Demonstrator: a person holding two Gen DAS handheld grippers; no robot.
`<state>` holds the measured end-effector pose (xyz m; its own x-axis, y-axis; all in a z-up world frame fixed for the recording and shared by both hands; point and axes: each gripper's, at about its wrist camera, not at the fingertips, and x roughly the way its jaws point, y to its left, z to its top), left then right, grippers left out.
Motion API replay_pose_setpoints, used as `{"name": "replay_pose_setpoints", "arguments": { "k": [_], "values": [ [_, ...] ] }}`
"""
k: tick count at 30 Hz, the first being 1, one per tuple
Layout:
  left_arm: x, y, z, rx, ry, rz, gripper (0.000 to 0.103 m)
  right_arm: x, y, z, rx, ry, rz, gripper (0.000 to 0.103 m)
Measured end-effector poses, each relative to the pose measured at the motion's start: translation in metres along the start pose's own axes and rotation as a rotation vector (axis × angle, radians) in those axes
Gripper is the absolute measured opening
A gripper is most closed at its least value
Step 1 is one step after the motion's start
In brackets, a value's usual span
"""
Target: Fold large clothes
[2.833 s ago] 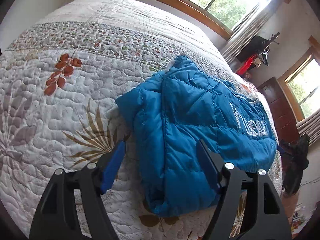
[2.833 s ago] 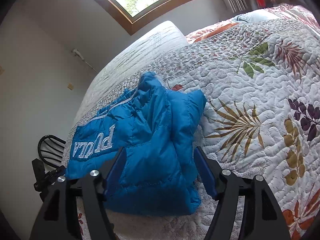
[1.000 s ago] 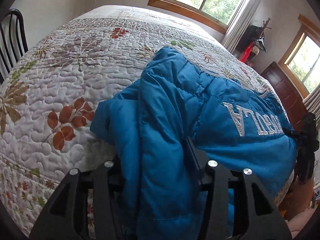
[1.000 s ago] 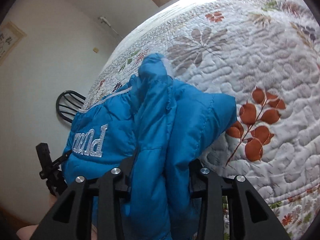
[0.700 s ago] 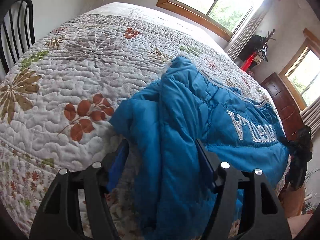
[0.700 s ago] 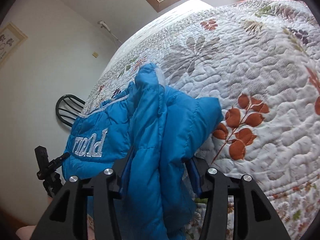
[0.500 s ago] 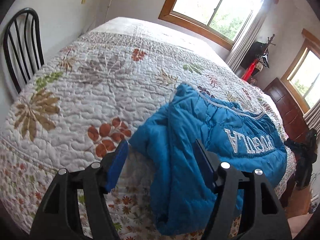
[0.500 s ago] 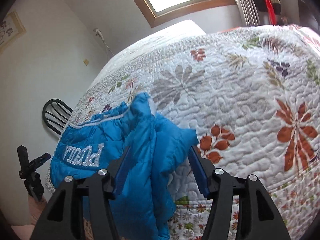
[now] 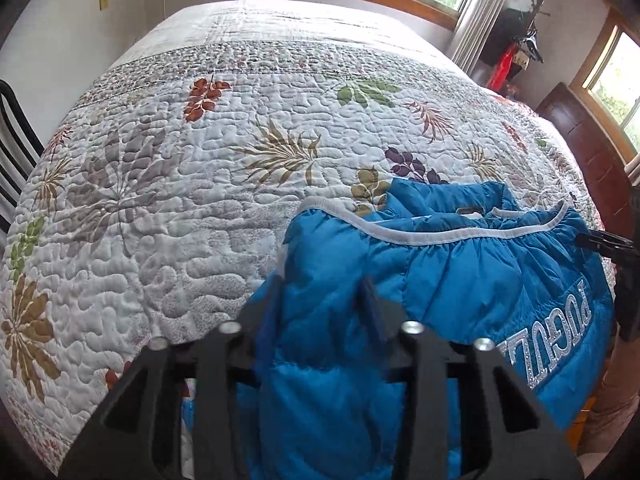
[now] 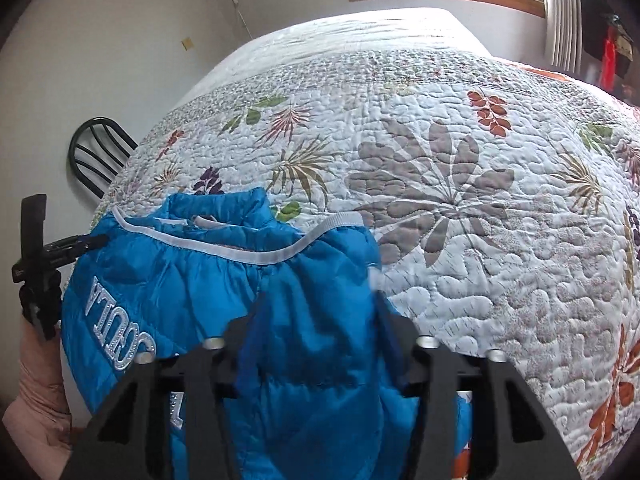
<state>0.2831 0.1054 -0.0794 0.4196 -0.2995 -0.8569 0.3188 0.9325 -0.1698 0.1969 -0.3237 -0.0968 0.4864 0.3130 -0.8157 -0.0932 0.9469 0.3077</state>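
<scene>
Between claw fingers (image 9: 370,300), jacket (image 9: 460,280), lower part hidden

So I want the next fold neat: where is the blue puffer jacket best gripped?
Probably at the two corners of the white-trimmed edge, approached from the near bed edge. That blue puffer jacket lies flat on the quilt with the trim running crosswise.

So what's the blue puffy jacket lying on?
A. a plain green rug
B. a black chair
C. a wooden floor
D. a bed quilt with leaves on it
D: the jacket rests on the white quilt, which is stitched with brown, green and grey leaf shapes; the black chair stands off beside the bed.
</scene>
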Motion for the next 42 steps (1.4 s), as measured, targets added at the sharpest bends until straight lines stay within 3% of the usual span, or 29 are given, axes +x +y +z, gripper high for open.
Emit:
{"name": "replay_pose_setpoints", "arguments": {
  "k": [2,7,10,13,15,19,21,22,25,29,32,37,42],
  "values": [
    [-0.005,-0.004,0.002,-0.001,-0.034,0.011,0.016,-0.006,-0.001,0.004,0.003,-0.031,0.016,0.016],
    [-0.035,-0.007,0.014,-0.025,-0.176,0.007,0.012,-0.037,-0.014,0.02,0.082,-0.143,0.091,0.012],
    [-0.022,-0.006,0.025,-0.025,-0.15,0.022,0.013,-0.024,-0.022,0.03,0.103,-0.126,0.07,0.012],
    [0.017,0.0,0.025,-0.025,-0.06,0.057,0.014,0.012,-0.033,0.03,0.124,-0.049,0.029,0.012],
    [0.038,0.005,0.018,-0.017,-0.029,0.08,0.019,0.036,-0.043,0.023,0.156,0.001,0.039,0.013],
    [0.043,0.01,0.015,-0.034,-0.033,0.068,0.022,0.043,-0.061,0.017,0.227,-0.001,0.121,0.016],
    [0.039,0.011,0.017,-0.047,-0.031,0.069,0.026,0.038,-0.06,0.016,0.228,-0.005,0.099,0.024],
    [0.034,0.014,0.017,-0.066,-0.033,0.064,0.03,0.032,-0.059,0.015,0.227,-0.014,0.072,0.033],
    [0.005,0.022,0.014,-0.131,-0.082,0.038,0.033,0.0,-0.05,0.007,0.185,-0.073,0.003,0.038],
    [-0.047,0.012,-0.003,-0.119,-0.19,0.07,0.031,-0.048,-0.024,-0.012,0.095,-0.144,-0.087,0.038],
    [-0.076,-0.016,-0.027,-0.066,-0.23,0.081,0.031,-0.076,-0.001,-0.034,0.035,-0.165,-0.068,0.038],
    [-0.092,-0.064,-0.078,0.029,-0.218,0.075,0.04,-0.094,0.036,-0.078,-0.064,-0.15,-0.069,0.038],
    [-0.077,-0.081,-0.11,0.063,-0.169,0.075,0.041,-0.082,0.048,-0.108,-0.082,-0.1,-0.095,0.037]
  ]
}}
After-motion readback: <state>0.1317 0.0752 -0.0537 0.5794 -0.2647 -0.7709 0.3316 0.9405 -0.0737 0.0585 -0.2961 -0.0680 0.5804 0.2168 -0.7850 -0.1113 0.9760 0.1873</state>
